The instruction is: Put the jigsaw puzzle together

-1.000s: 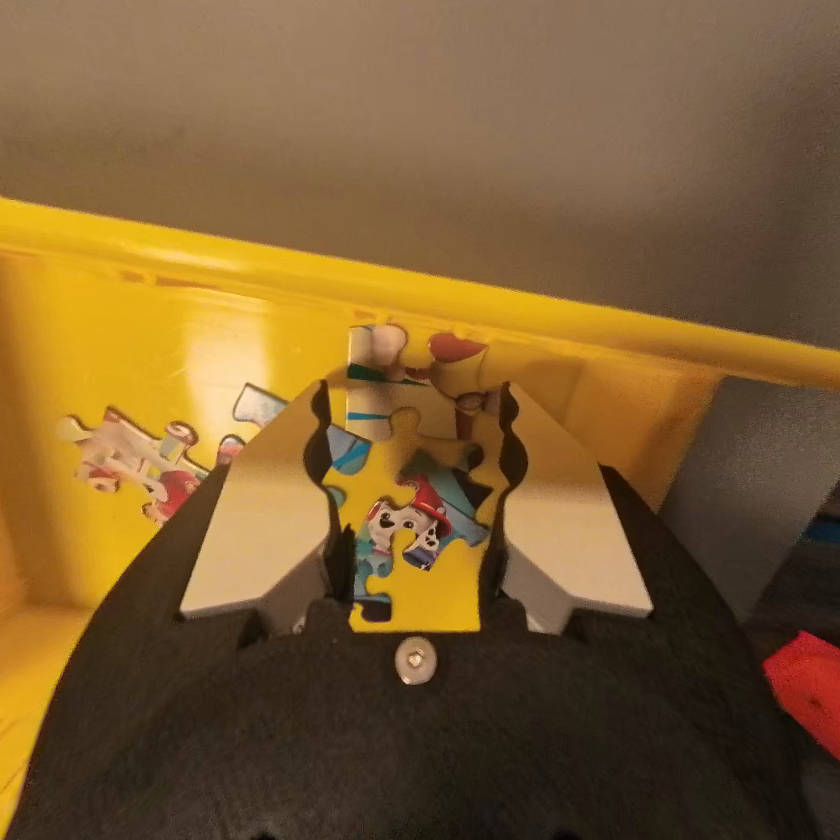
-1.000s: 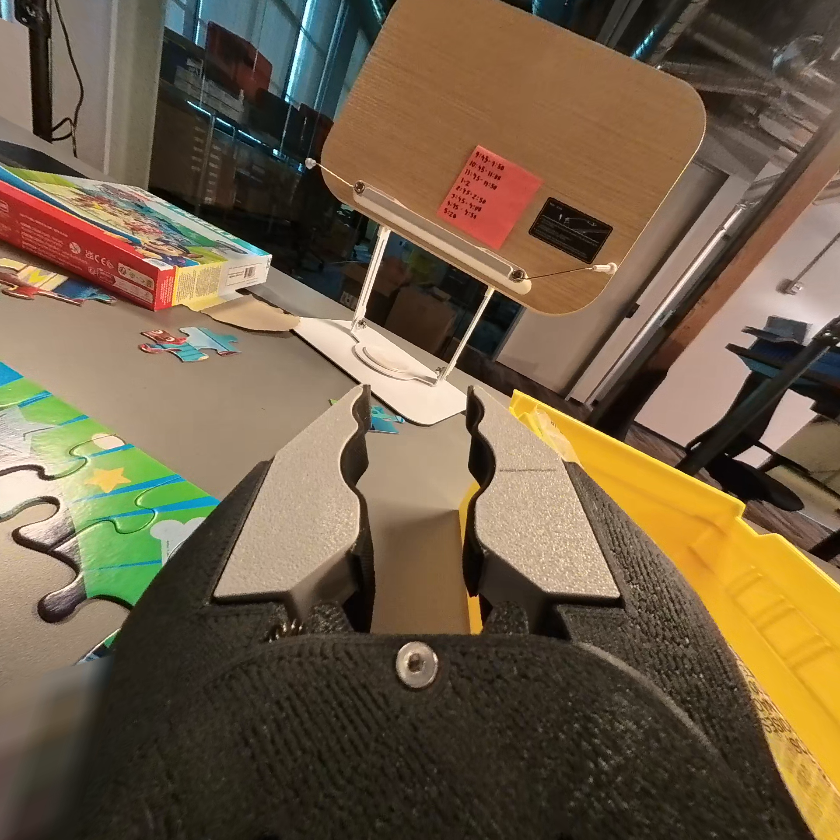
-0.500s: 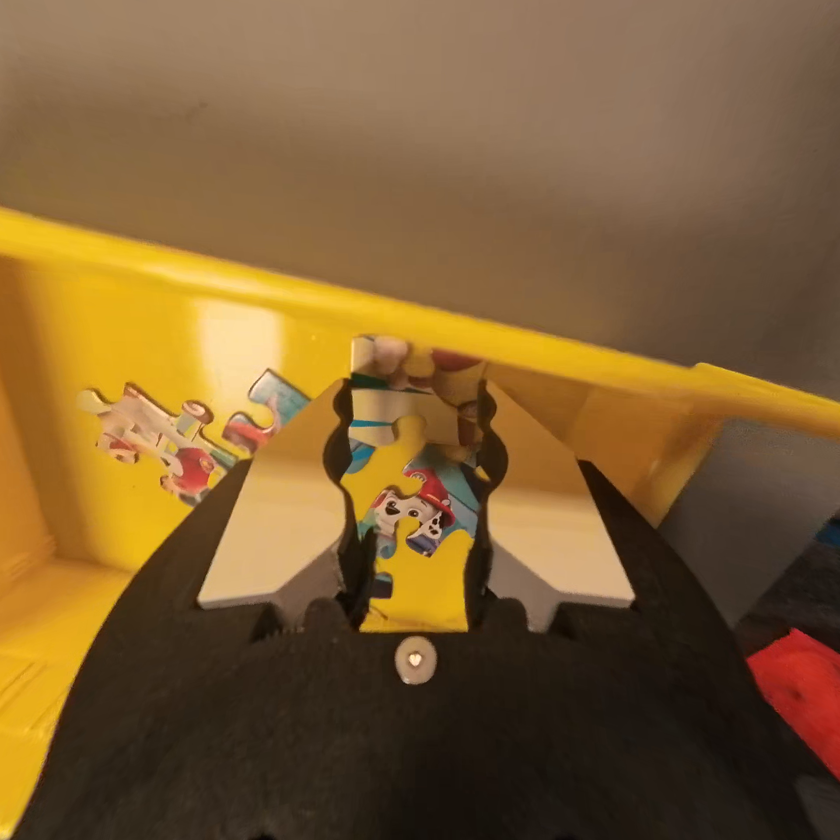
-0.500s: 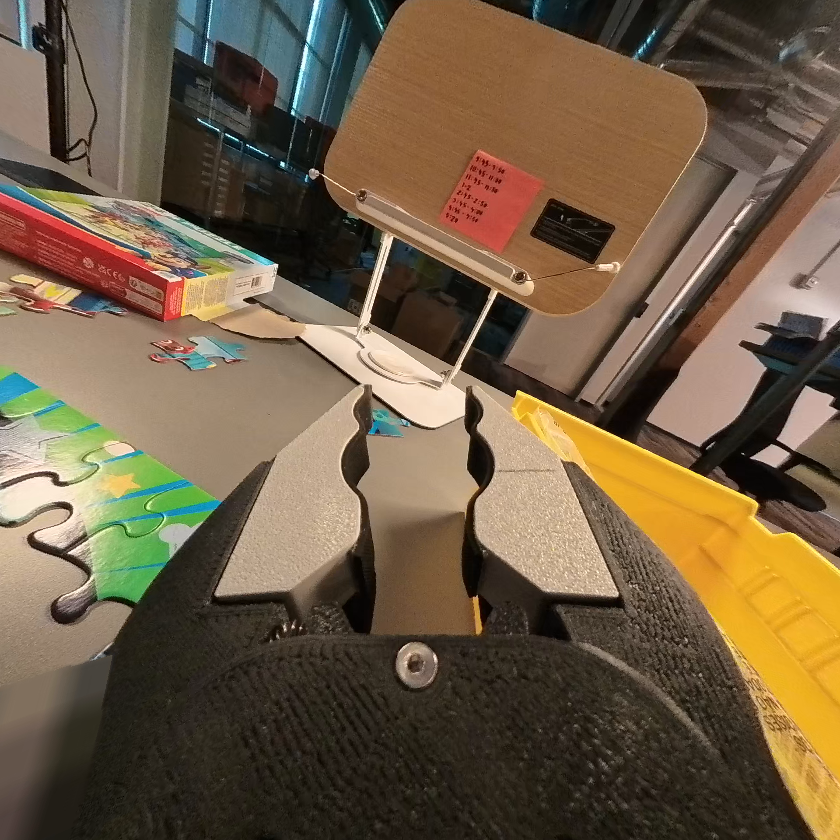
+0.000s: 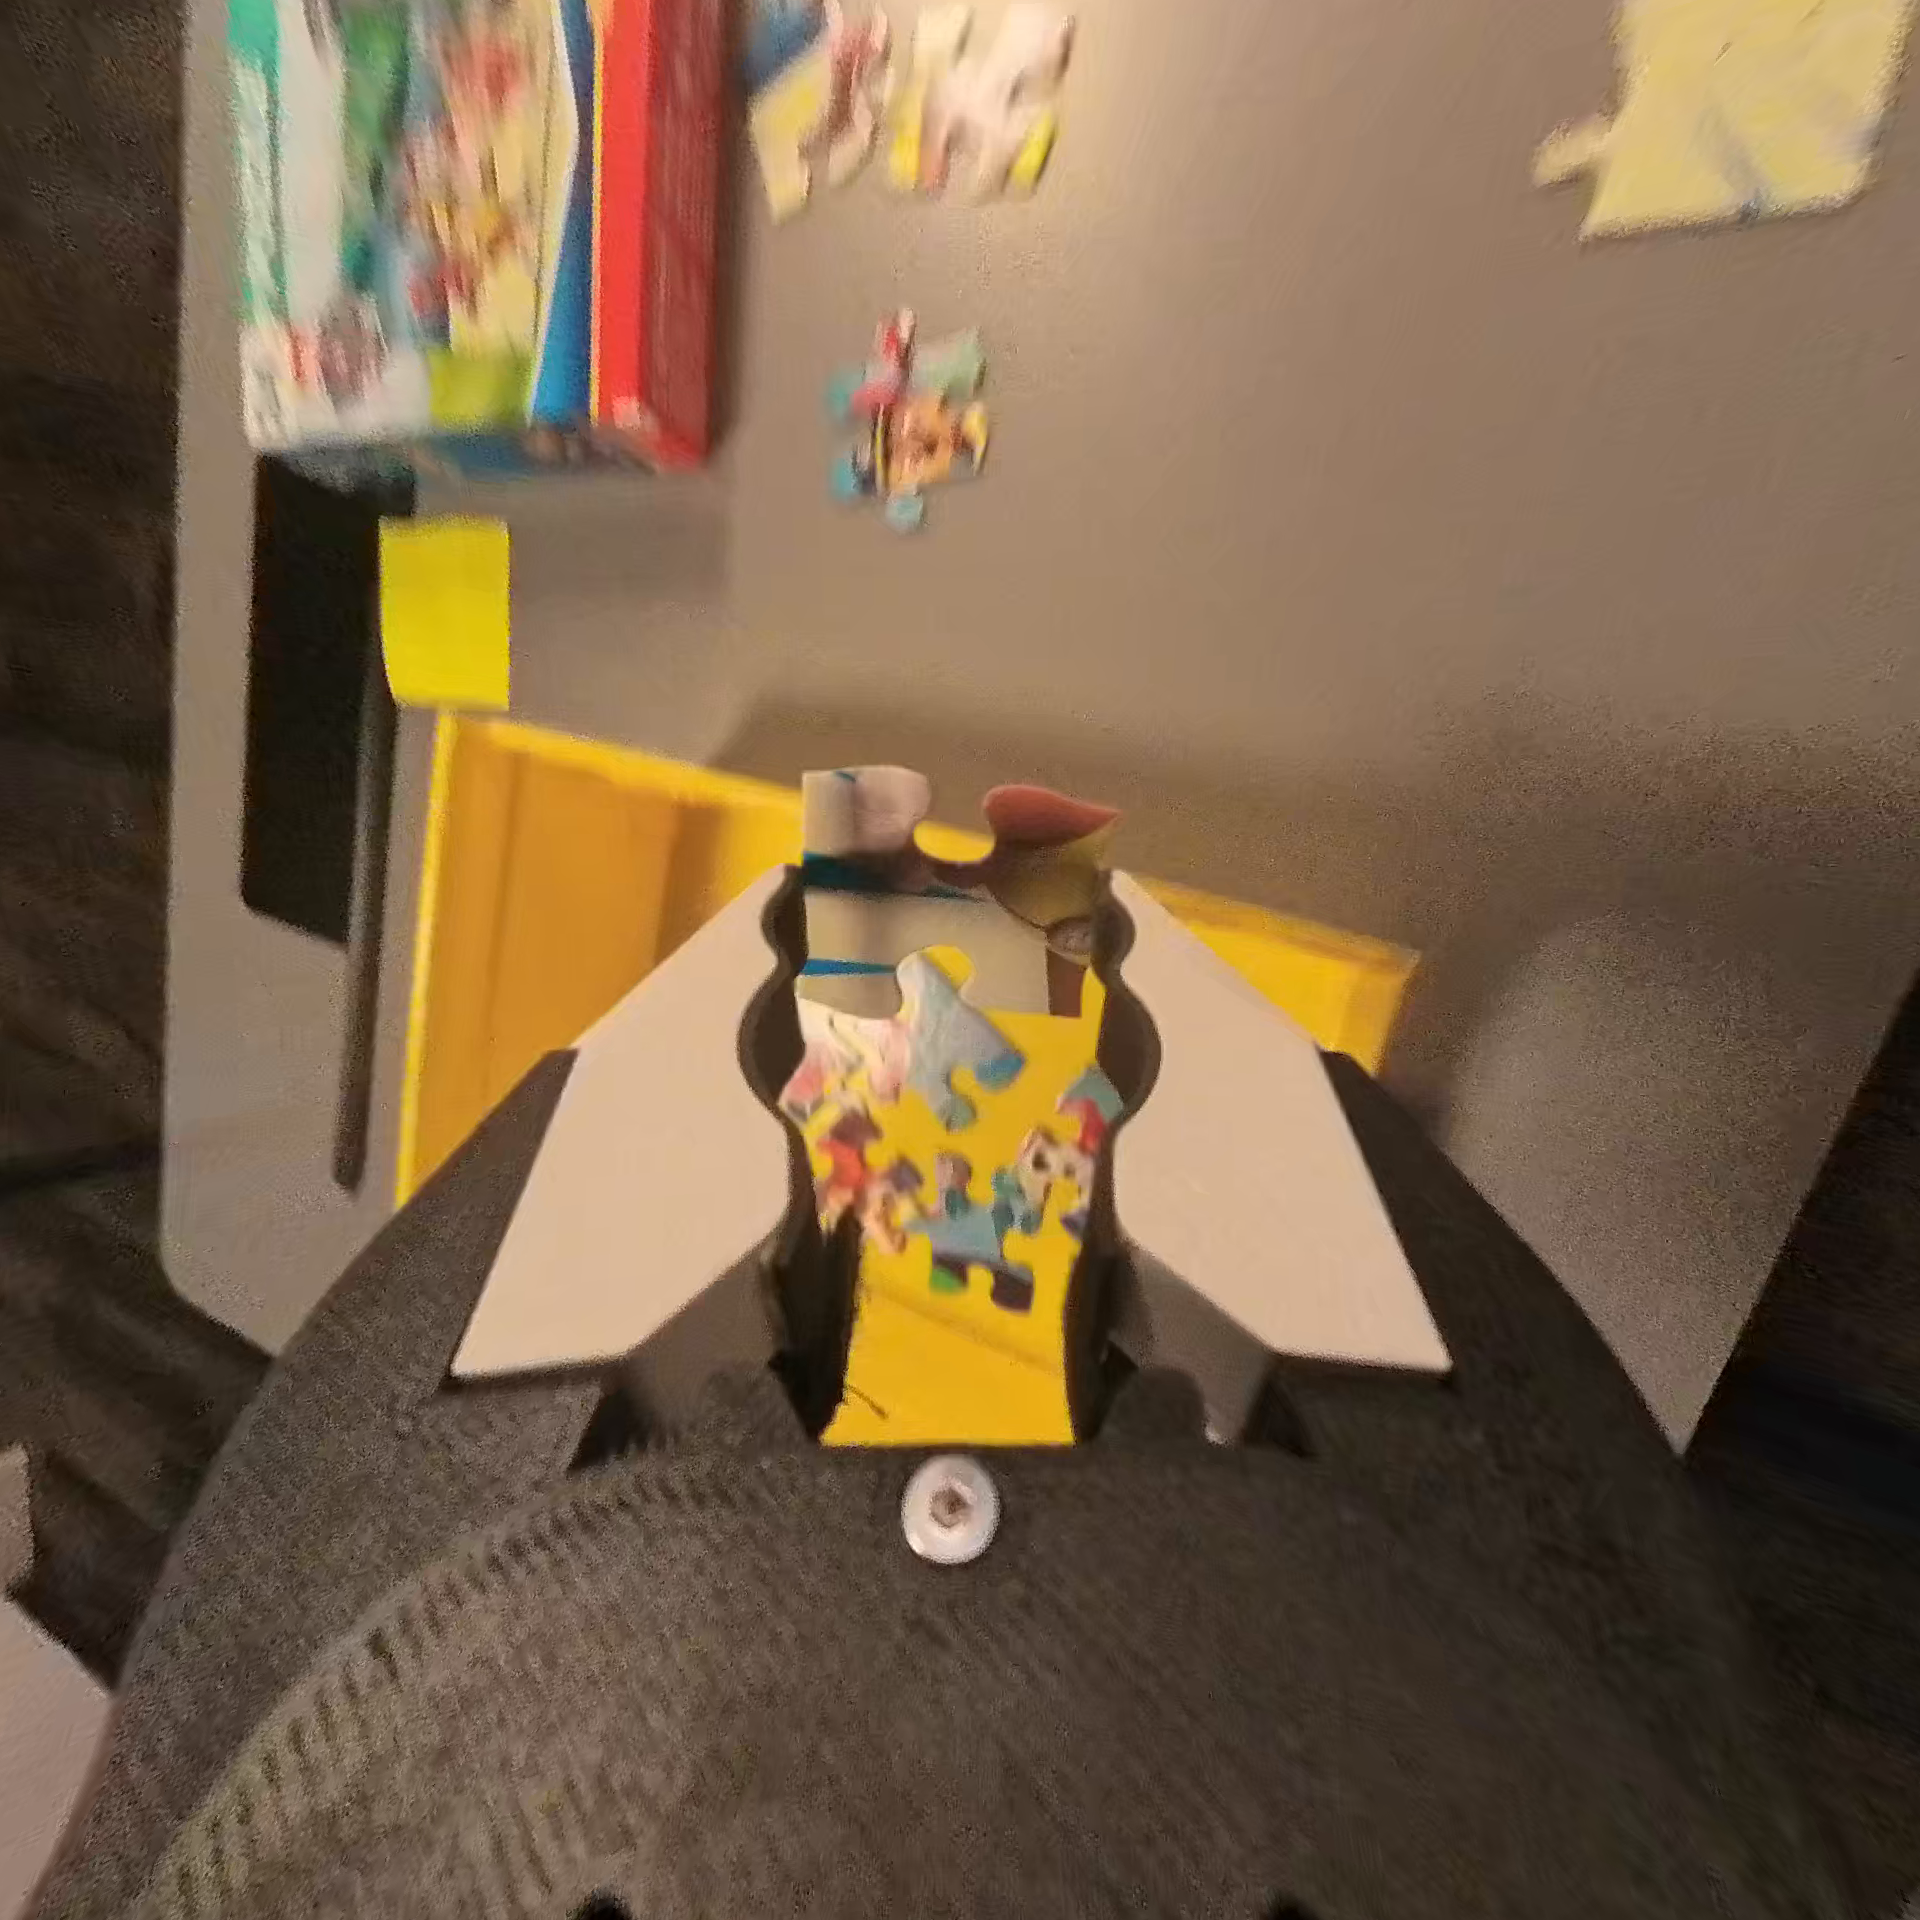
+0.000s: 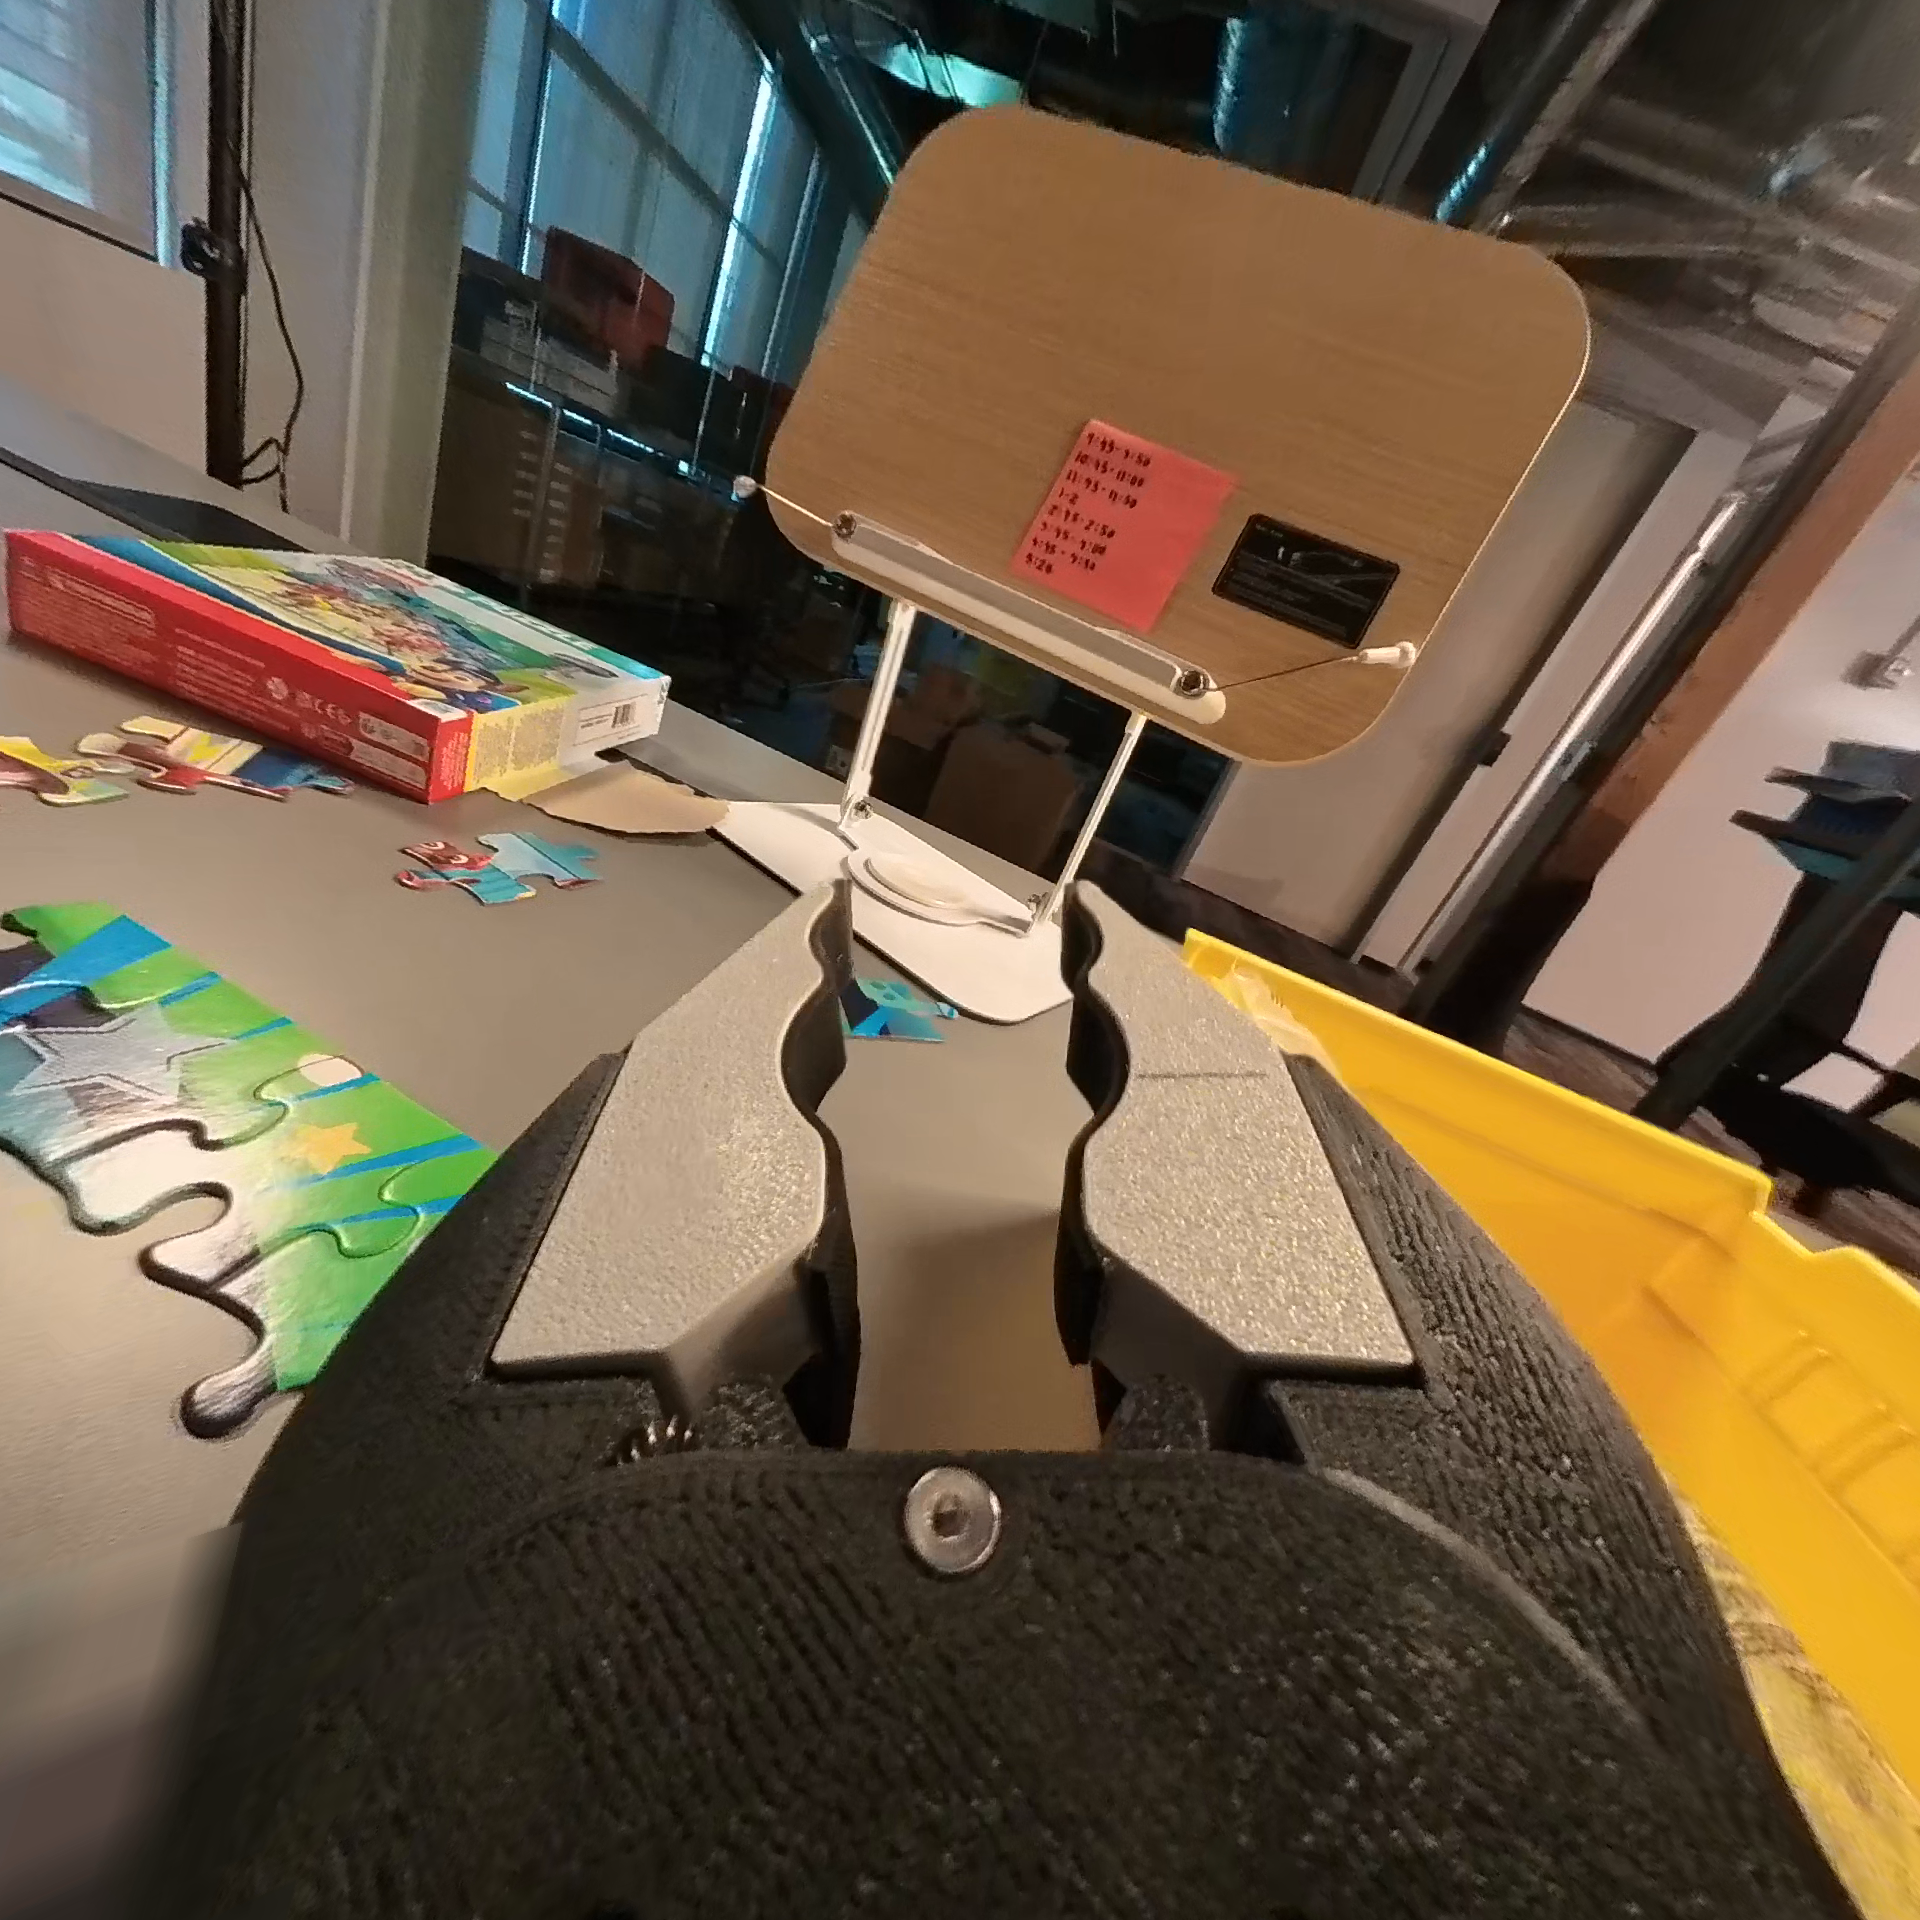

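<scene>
The left gripper (image 5: 951, 883) held a jigsaw piece (image 5: 914, 914) edge to edge between its fingertips, both pads pressed on the piece's sides, so it stood flat across the jaws with its knobs poking out past the tips. It hung above the yellow bin (image 5: 582, 883), where more loose pieces (image 5: 935, 1174) lay on the floor of the bin; the grip on the edges probably kept the printed face clear and the piece level for carrying. Beyond, on the grey table (image 5: 1351, 520), sat the puzzle box (image 5: 478, 229) and a small joined cluster of pieces (image 5: 906, 416), though all of that was blurred.

The right gripper (image 6: 951, 935) was partly open with nothing between its fingers, held low over the table just beside the bin's rim (image 6: 1455, 1081). The assembled green section of puzzle (image 6: 208, 1101) lay to its left, a lone blue piece (image 6: 894, 1013) just ahead, near the foot of a wooden book stand (image 6: 1174, 416)
</scene>
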Action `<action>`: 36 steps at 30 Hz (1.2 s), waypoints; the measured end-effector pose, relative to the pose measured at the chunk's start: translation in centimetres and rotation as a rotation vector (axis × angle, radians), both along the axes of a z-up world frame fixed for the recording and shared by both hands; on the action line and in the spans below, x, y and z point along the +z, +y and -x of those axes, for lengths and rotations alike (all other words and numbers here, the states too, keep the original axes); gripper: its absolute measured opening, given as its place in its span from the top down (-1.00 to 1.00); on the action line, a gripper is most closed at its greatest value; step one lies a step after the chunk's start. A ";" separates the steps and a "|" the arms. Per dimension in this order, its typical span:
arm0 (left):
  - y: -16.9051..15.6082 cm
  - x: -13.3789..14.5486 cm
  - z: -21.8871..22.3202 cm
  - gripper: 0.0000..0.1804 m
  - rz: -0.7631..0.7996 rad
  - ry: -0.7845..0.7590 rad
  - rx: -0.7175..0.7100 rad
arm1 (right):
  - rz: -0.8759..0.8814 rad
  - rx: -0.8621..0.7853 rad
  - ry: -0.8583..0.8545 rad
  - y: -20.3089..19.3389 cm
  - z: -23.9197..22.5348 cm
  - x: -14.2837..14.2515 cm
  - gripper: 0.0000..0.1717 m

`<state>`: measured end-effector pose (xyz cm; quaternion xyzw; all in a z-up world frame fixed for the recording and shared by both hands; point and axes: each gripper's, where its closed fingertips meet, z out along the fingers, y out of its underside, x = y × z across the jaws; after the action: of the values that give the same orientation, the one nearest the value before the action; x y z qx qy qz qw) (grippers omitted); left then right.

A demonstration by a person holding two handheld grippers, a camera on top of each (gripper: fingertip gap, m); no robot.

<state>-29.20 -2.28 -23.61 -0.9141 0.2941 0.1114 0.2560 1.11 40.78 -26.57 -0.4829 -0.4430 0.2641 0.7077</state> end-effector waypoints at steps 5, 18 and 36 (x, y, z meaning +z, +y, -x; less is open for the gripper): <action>5.0 3.0 -7.6 0.39 -0.109 -0.079 -0.235 | -0.149 0.211 -0.110 -5.9 2.7 1.9 0.48; 11.5 1.7 -25.3 0.39 0.114 -0.442 -0.743 | -1.086 0.759 -0.325 -31.3 5.9 6.1 0.74; 14.6 3.8 -25.9 0.40 -0.454 -1.482 -0.072 | -1.394 -0.083 -0.237 -25.3 4.7 6.2 1.00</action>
<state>-3.30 12.33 -19.78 -0.6652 0.0457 -0.4799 0.5703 -3.58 15.44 -20.34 0.0405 -0.5641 -0.1627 0.8085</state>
